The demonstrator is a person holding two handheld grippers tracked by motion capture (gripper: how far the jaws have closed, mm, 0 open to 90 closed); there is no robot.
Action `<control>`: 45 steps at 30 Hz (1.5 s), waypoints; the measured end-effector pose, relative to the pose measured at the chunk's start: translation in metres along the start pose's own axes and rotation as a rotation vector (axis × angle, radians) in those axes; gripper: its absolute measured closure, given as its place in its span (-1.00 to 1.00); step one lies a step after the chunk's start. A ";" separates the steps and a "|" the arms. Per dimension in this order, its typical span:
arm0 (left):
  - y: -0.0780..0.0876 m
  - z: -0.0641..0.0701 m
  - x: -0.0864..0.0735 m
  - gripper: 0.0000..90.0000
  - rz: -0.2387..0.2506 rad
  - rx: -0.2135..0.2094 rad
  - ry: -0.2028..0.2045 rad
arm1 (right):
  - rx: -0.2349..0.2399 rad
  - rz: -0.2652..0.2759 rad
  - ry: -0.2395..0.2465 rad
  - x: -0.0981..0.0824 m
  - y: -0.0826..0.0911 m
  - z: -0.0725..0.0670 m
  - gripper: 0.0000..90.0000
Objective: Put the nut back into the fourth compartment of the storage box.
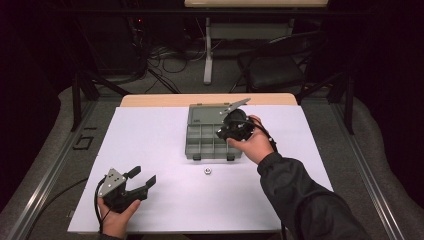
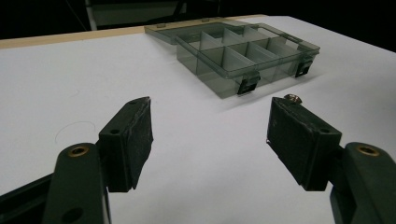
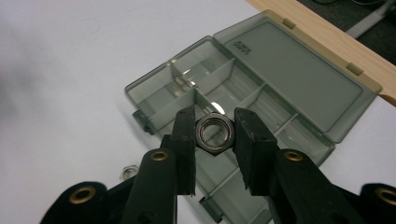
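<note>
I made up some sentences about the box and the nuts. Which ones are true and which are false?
1. The right hand-held gripper holds a nut. True.
2. The box has its lid shut. False: the lid lies open behind it.
3. The left hand-held gripper squeezes a nut. False: its jaws are open with nothing between them.
4. A second nut lies on the table in front of the box. True.
5. The held nut is above the box. True.
</note>
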State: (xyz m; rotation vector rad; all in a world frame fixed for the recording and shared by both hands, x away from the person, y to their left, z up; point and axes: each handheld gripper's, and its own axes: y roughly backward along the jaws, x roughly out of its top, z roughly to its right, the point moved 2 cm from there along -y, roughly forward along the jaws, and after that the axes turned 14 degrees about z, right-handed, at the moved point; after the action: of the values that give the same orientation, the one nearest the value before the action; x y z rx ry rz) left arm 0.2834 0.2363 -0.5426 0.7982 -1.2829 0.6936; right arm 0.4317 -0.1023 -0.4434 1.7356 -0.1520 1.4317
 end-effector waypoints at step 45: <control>0.001 -0.001 0.000 -0.30 -0.001 -0.002 -0.001 | -0.191 -0.135 -0.188 -0.041 -0.063 0.071 0.19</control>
State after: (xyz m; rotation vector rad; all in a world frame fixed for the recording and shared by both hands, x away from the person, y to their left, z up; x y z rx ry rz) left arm 0.2831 0.2373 -0.5427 0.7977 -1.2836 0.6915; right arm 0.5074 -0.1266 -0.5097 1.6871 -0.2589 1.1184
